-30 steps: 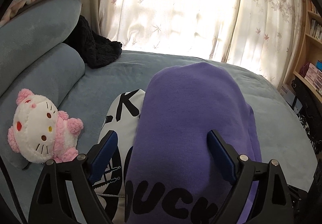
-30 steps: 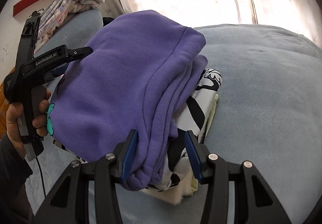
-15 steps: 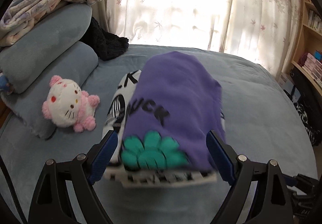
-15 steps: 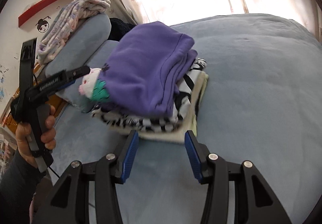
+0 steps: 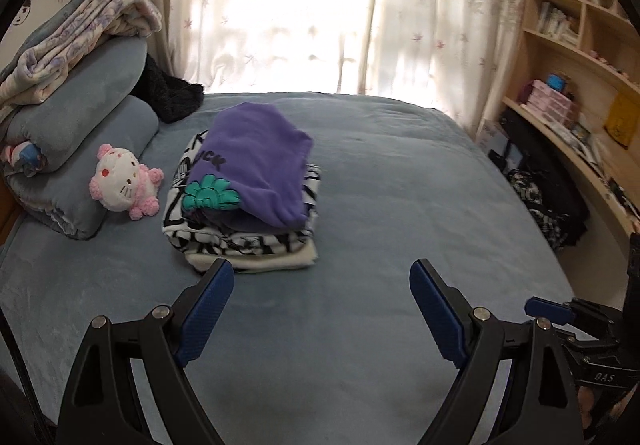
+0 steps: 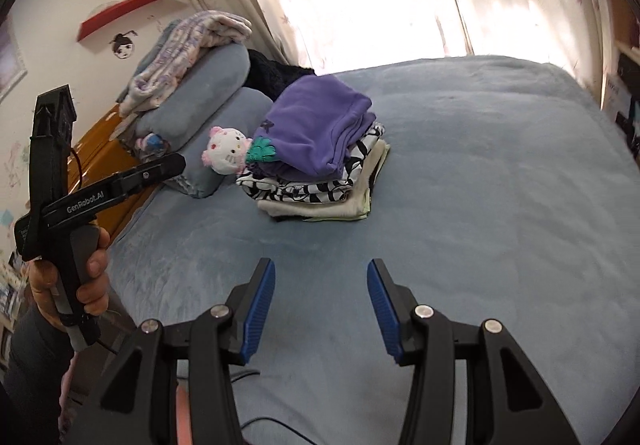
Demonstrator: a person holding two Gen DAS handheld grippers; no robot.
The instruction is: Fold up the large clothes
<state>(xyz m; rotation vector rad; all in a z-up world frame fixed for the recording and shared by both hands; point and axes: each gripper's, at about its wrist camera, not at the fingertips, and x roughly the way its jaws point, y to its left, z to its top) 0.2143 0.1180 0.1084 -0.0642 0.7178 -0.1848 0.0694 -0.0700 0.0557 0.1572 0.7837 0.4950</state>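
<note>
Bed surface: blue-grey plush bed cover (image 5: 380, 173) fills the middle and lower frame of both views; wide bare cloth to the right of the pile and below it, down to the grippers.
Far edge: bed ends at cream flower-print curtains (image 5: 432, 5), backlit, top centre.
Left edge: two stacked blue-grey pillows (image 5: 92, 113) at left of the left wrist view, a pale flower-print quilt (image 5: 76, 37) folded on top; a black fuzzy garment (image 5: 168, 97) behind them.
Right edge: wooden bookshelf (image 5: 576, 57) at right, well apart from the pile.
Task item: folded purple fleece sweatshirt (image 5: 256, 165), black lettering and a teal print facing the lower left; folded edges toward the right.
Position: centre-left of the left wrist view, topmost on a folded stack.
Beneath: black-and-white patterned garment (image 5: 240, 241), then a cream folded garment (image 5: 280, 261) touching the bed cover.
Beside pile: white-and-pink plush cat toy (image 5: 120, 181), just left, leaning on the lower pillow.
Left gripper (image 5: 321, 309): blue-padded jaws spread wide, nothing between them, well short of the pile.
Right gripper (image 6: 321, 305): jaws about half apart, holding nothing, over bare cover.
Hand (image 6: 68, 277): grips the left gripper's handle at lower left of the right wrist view.
</note>
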